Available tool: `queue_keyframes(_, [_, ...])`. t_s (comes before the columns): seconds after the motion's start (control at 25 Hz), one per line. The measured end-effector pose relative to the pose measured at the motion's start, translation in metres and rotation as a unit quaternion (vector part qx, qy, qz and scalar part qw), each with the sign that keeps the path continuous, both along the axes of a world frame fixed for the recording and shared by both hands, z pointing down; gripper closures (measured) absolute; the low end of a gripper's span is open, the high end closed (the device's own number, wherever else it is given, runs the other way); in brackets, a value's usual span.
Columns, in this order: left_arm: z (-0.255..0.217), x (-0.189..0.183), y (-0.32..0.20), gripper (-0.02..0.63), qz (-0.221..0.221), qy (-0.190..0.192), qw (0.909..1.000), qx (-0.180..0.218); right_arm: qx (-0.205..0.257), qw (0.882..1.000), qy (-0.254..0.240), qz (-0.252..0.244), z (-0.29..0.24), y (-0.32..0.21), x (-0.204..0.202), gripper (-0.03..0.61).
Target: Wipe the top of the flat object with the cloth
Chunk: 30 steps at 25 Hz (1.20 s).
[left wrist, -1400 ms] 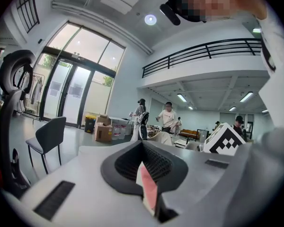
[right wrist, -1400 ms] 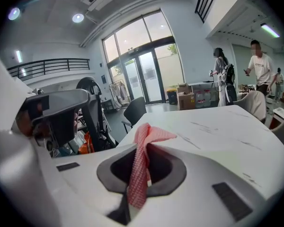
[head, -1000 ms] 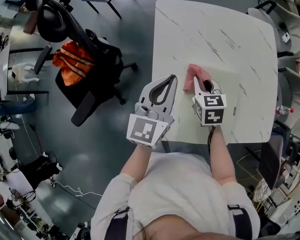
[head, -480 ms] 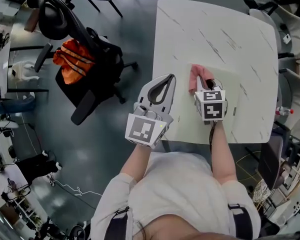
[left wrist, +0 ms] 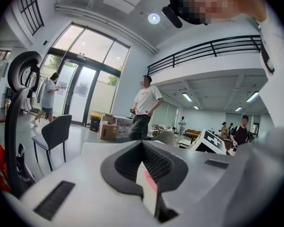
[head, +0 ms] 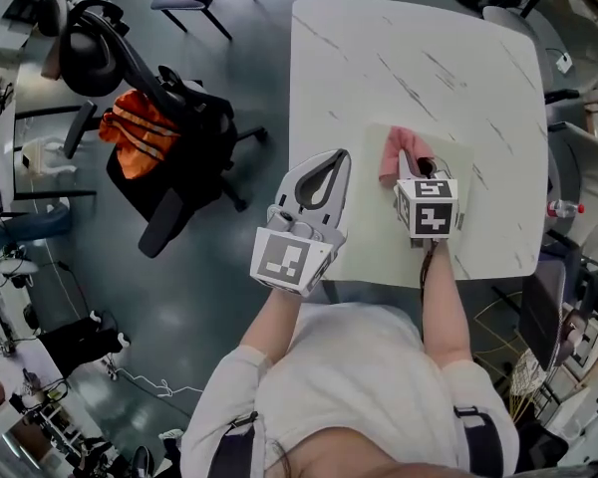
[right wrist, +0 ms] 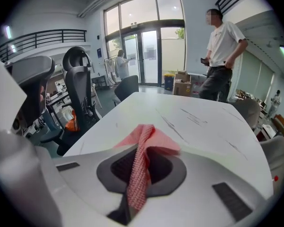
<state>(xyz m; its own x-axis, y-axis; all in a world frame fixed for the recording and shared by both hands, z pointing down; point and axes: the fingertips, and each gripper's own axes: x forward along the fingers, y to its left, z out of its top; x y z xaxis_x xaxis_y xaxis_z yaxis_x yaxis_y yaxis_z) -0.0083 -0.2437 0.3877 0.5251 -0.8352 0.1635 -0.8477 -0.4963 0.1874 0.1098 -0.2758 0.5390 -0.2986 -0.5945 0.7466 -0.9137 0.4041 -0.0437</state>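
Over the bench, right gripper jaws pinch the cloth at the flat object far edge; left gripper (jaws together, empty) hangs beside, farther off

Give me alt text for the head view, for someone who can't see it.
Seen from above, the right tool grips a pink cloth over a pale mat on a white marbled table. The left tool, shut and empty, hangs at the table's left edge.
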Motion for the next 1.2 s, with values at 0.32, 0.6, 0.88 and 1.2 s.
queue_keyframes(0.32, [0.027, 0.034, 0.009, 0.601, 0.023, -0.024, 0.9992, -0.021, -0.002, 1.000, -0.015, 0.013, 0.001, 0.002, 0.018, 0.548])
queue_keyframes(0.6, [0.093, 0.068, 0.036, 0.601, 0.047, -0.099, 0.9909, -0.079, 0.003, 1.000, -0.026, 0.006, 0.000, 0.003, 0.020, 0.548])
queue_keyframes(0.88, [0.136, 0.072, 0.039, 0.601, 0.046, -0.127, 0.9796, -0.149, 0.005, 0.999, -0.033, 0.000, 0.000, 0.004, 0.021, 0.548])
queue_keyframes(1.2, [0.156, 0.074, 0.037, 0.601, 0.037, -0.144, 0.9687, -0.199, 0.001, 1.000, -0.030, -0.008, 0.002, 0.005, 0.021, 0.548])
